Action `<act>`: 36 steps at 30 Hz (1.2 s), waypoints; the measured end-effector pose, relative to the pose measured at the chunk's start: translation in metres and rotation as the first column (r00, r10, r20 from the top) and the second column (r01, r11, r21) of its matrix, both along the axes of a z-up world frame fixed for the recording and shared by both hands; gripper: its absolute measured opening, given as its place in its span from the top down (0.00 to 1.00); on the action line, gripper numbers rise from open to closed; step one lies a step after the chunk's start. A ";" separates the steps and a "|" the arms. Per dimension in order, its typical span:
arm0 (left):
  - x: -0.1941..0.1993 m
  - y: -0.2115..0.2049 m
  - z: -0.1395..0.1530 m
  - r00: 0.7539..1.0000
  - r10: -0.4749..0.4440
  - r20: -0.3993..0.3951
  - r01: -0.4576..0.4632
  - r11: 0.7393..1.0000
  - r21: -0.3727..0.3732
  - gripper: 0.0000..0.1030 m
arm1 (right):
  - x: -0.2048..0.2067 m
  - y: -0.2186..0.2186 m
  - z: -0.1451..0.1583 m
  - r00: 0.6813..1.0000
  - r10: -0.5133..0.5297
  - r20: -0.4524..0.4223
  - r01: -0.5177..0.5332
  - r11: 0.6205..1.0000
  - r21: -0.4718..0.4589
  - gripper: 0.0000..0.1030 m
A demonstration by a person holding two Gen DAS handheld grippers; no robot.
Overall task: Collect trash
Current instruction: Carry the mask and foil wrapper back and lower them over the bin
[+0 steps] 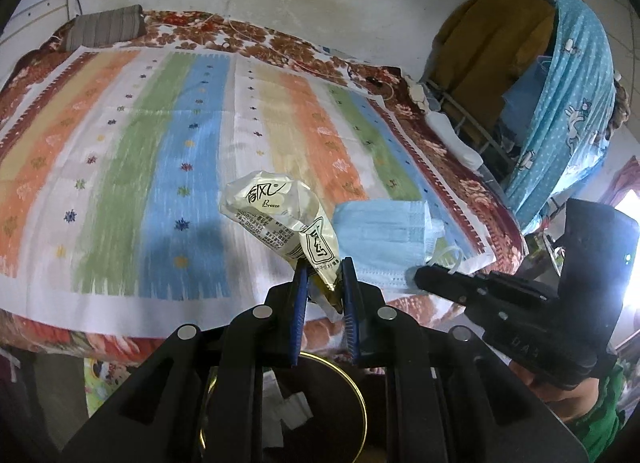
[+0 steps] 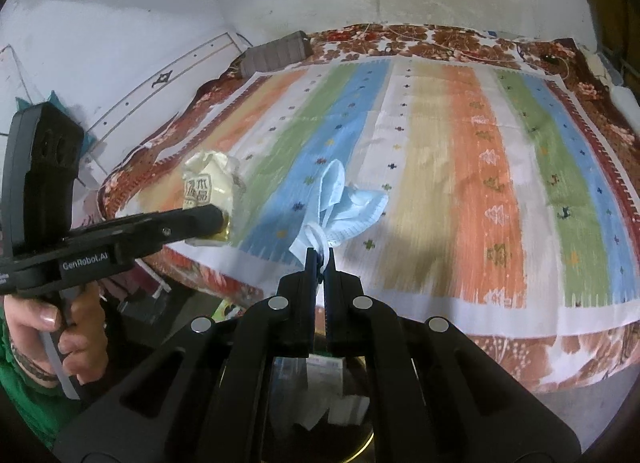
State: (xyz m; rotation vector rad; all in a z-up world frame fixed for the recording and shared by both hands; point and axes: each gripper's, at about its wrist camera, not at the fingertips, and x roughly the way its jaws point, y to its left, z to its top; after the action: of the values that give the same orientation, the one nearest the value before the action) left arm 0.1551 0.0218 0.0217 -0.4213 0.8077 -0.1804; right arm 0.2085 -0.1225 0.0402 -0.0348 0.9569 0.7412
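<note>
Below, gold-rimmed bin [image 1: 362, 403] holding paper scraps [image 1: 294, 413], wrapper [image 1: 280, 219] gripped above

striped sheet [image 2: 440, 183] bare ahead; clothes rack [image 1: 520, 75] right

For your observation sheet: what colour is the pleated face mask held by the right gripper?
Light blue, clearest in the right wrist view.

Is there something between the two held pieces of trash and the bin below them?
Nothing visible does. The wrapper in the left gripper and the face mask in the right gripper hang near the bed's edge, and the bin stands open below, with paper scraps already inside.
</note>
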 end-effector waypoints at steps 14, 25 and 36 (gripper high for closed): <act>-0.041 -0.023 -0.043 0.991 -0.012 -0.136 0.006 0.999 -0.045 0.85 | -0.047 -0.005 -0.024 0.998 0.013 -0.058 -0.016 0.999 -0.050 0.98; -0.066 -0.038 -0.061 0.983 -0.015 -0.182 0.010 0.999 -0.030 0.85 | -0.073 -0.016 -0.051 0.994 -0.001 -0.113 -0.010 0.995 -0.101 0.97; -0.076 -0.054 -0.108 0.934 -0.019 -0.357 0.024 1.000 0.011 0.85 | -0.103 -0.015 -0.087 0.986 -0.013 -0.168 -0.021 0.980 -0.198 0.97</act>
State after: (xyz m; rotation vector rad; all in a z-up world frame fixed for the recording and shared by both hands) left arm 0.0792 -0.0324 -0.0866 -0.4373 1.1716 -0.1186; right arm 0.1060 -0.1370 -0.0467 -0.1519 1.1911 0.6566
